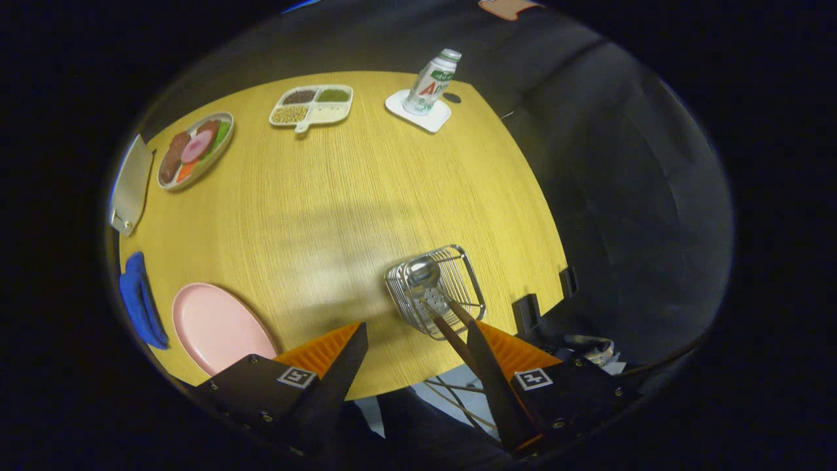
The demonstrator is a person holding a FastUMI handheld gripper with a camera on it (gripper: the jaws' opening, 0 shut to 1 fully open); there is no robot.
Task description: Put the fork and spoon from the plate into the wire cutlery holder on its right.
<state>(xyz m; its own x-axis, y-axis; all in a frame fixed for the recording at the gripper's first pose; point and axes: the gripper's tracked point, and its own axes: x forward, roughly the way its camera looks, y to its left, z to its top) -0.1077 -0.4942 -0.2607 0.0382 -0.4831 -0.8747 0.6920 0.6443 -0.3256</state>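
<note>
The wire cutlery holder (437, 289) stands on the wooden table (327, 209), just ahead of my right finger. Inside it lies the spoon (424, 271), its shiny bowl at the far end. Two brown handles (452, 322) stick out of the holder toward me and run along the inner side of the right finger. A second metal head, probably the fork (433, 302), sits low in the wires, but I cannot make out its tines. The pink plate (219, 327) lies bare, left of and beyond my left finger. My gripper (415, 330) is open, with nothing pressed between its fingers.
A blue cloth (140, 301) lies left of the pink plate. Farther off are a grey board (131, 186), a plate of food (195, 149), a divided tray of beans (312, 104) and a bottle (431, 82) on a white coaster. The table's edge runs just right of the holder.
</note>
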